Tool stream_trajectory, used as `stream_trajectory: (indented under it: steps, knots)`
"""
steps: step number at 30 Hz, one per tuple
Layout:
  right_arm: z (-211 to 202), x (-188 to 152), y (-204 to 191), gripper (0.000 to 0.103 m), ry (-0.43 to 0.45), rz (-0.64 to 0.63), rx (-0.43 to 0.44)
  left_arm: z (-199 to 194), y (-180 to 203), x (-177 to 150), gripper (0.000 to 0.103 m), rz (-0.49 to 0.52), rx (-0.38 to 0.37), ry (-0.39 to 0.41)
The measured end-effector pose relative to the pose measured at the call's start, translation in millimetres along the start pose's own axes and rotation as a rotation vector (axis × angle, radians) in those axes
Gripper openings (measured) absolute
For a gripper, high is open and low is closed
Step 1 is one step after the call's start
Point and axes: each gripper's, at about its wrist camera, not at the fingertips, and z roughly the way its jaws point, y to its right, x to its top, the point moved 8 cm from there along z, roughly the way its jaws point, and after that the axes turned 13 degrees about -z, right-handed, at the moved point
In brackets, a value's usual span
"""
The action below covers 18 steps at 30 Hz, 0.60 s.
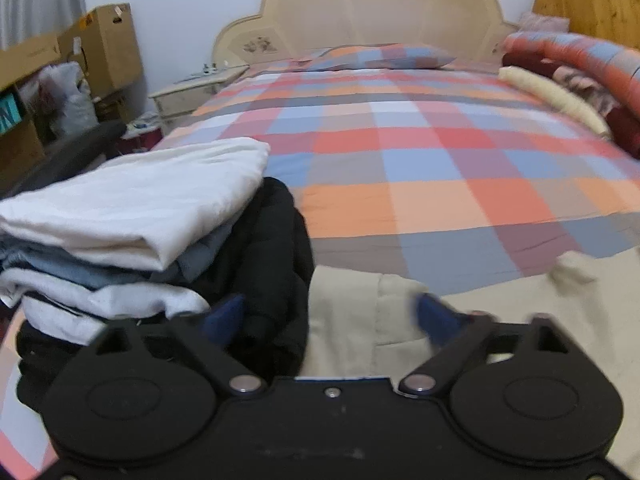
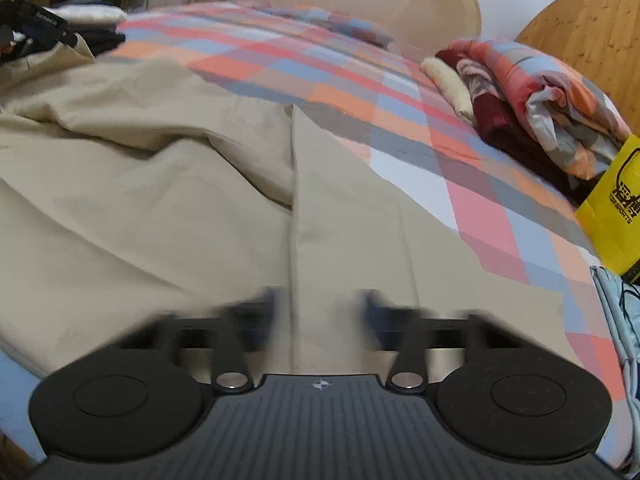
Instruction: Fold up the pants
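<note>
Beige pants [image 2: 160,200] lie spread and wrinkled on a checked bedspread [image 2: 360,80], one leg running toward the camera. My right gripper [image 2: 320,312] is open, its blurred fingers just above that leg near its hem, holding nothing. In the left wrist view the pants [image 1: 360,320] show at the bottom. My left gripper [image 1: 330,316] is open over their edge, beside a black garment [image 1: 272,264].
A stack of folded clothes [image 1: 132,216] sits at the bed's left. A pillow [image 1: 384,58] lies by the headboard. A rolled quilt [image 2: 540,92] and a yellow bag [image 2: 616,200] are at the right. Cardboard boxes [image 1: 100,48] and a nightstand [image 1: 192,92] stand left of the bed.
</note>
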Motion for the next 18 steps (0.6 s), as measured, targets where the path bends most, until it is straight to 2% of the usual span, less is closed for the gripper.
stream_trajectory:
  steps: [1,2,6,7,11,15,18]
  knots:
    - [-0.4,1.3,5.0,0.004,-0.014,0.003,-0.008,0.6,-2.1,0.3,0.045,0.008,0.039,0.002]
    - [-4.6,5.2,13.6,0.001,-0.001,0.001,-0.032,-2.1,-6.1,1.3,0.029,0.012,0.073,0.014]
    - [-19.8,34.1,67.2,0.001,0.039,-0.036,-0.199,-18.4,-23.8,11.3,0.01,-0.054,0.027,0.065]
    - [-19.2,44.3,86.0,0.001,0.043,-0.041,-0.243,-22.8,-25.2,14.4,0.001,-0.063,0.015,0.083]
    - [6.4,76.2,151.3,0.001,0.004,-0.065,-0.398,-30.0,-23.0,24.0,0.001,-0.08,0.031,0.13]
    - [64.0,89.1,209.1,0.0,-0.075,-0.018,-0.477,-26.2,-25.0,25.6,0.001,-0.12,0.05,0.16]
    - [108.4,95.7,230.4,0.0,-0.118,0.017,-0.5,-19.6,-23.9,22.8,0.001,-0.116,0.056,0.17]
